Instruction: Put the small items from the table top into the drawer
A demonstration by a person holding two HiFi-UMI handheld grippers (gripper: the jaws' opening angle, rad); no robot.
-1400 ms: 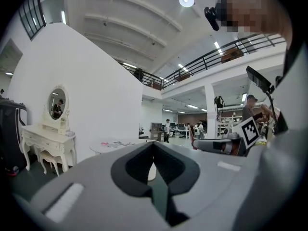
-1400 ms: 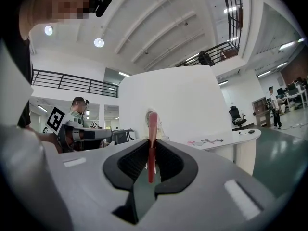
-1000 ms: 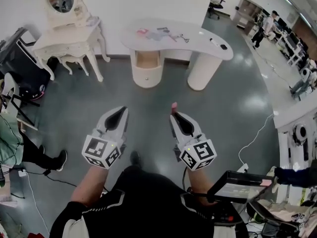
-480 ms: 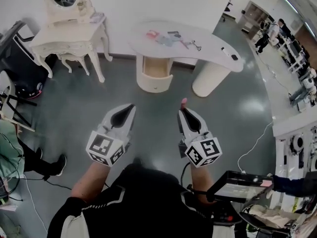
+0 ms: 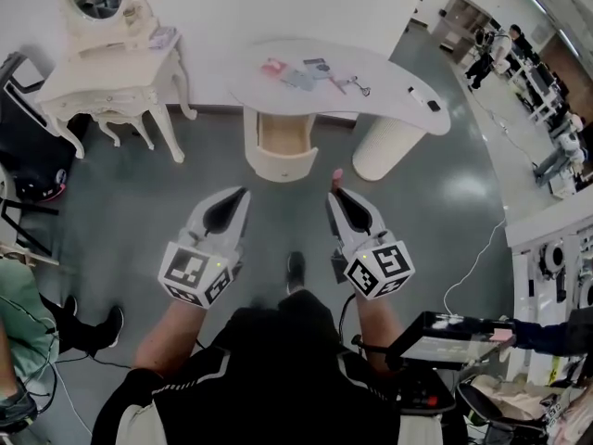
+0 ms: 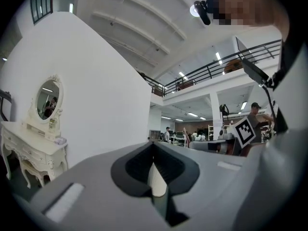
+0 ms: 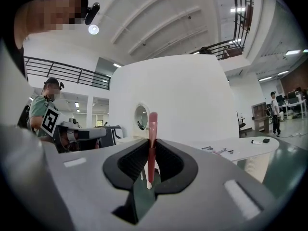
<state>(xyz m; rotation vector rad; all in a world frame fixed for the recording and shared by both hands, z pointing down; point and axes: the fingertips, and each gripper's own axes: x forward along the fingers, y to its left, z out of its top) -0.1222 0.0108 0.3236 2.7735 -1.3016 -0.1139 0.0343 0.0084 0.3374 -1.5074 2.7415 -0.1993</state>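
Note:
A white curved table [image 5: 389,72] stands ahead on the grey floor. On it lie small items: a pink one [image 5: 273,66], a bluish card [image 5: 318,65], a metal tool [image 5: 357,86] and a black piece [image 5: 434,106]. Below it the round drawer unit [image 5: 280,160] shows a tan inside. My right gripper [image 5: 335,191] is shut on a slim pink stick [image 7: 152,143] that pokes up past its tips [image 5: 336,174]. My left gripper [image 5: 244,193] is shut with nothing in it [image 6: 153,150]. Both hang over the floor, short of the table.
A white dressing table [image 5: 111,74] with an oval mirror and a stool [image 5: 130,117] stands at the left. A black chair [image 5: 28,160] and a seated person's leg [image 5: 65,304] are at the left edge. Cables cross the floor; a black device [image 5: 449,341] sits at the lower right.
The view has shifted a little as the person steps toward the table. Both grippers keep their places ahead of the body, and the right one still holds the pink stick.

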